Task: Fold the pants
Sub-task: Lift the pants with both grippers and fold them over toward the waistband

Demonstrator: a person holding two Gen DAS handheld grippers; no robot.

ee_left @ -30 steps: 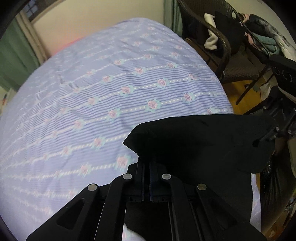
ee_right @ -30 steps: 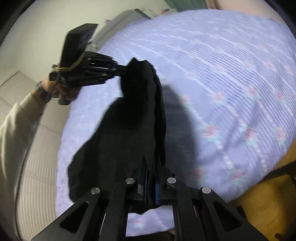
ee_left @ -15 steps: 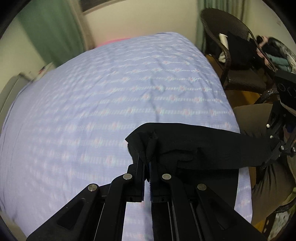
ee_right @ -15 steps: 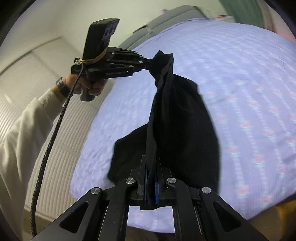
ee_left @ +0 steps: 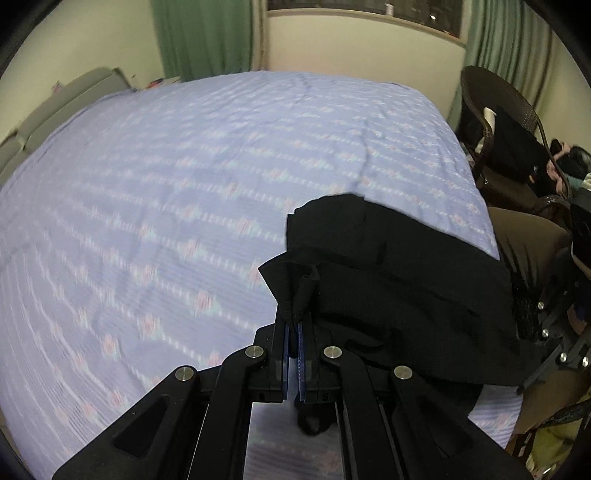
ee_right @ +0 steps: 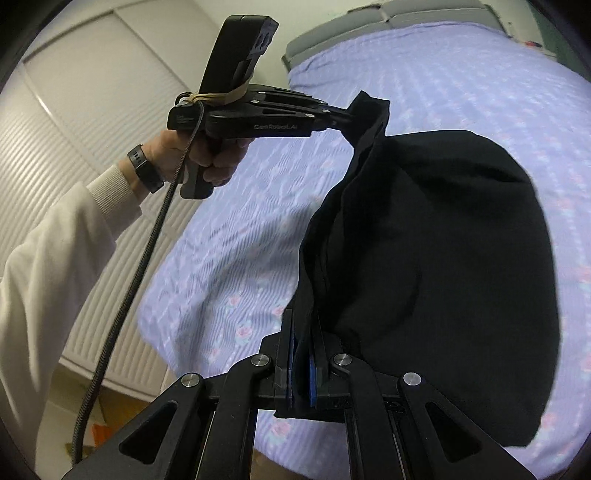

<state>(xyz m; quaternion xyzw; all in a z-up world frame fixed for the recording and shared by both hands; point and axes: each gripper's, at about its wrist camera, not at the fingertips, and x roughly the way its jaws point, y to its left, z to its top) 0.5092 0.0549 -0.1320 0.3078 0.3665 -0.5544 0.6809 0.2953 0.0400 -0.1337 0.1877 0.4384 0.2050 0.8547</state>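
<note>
The black pants (ee_left: pixel 399 280) hang in the air between both grippers above the bed. My left gripper (ee_left: pixel 294 332) is shut on one bunched corner of the pants. My right gripper (ee_right: pixel 303 354) is shut on another edge of the pants (ee_right: pixel 436 258), which billow out to the right over the bedspread. In the right wrist view the left gripper (ee_right: pixel 343 116) shows at upper centre, held by a hand, pinching the top corner of the cloth. The lower end of the pants is hidden behind the cloth.
The bed with a lilac flowered bedspread (ee_left: pixel 184 184) fills most of both views. A dark wicker chair (ee_left: pixel 498 122) with clothes stands at its right. A grey headboard (ee_right: pixel 388 22) and white sliding wardrobe doors (ee_right: pixel 74 110) lie on the left side.
Both grippers have lifted the pants higher off the bed and swung them out over the bedspread. The cloth now billows outward. Both grips are unchanged.
</note>
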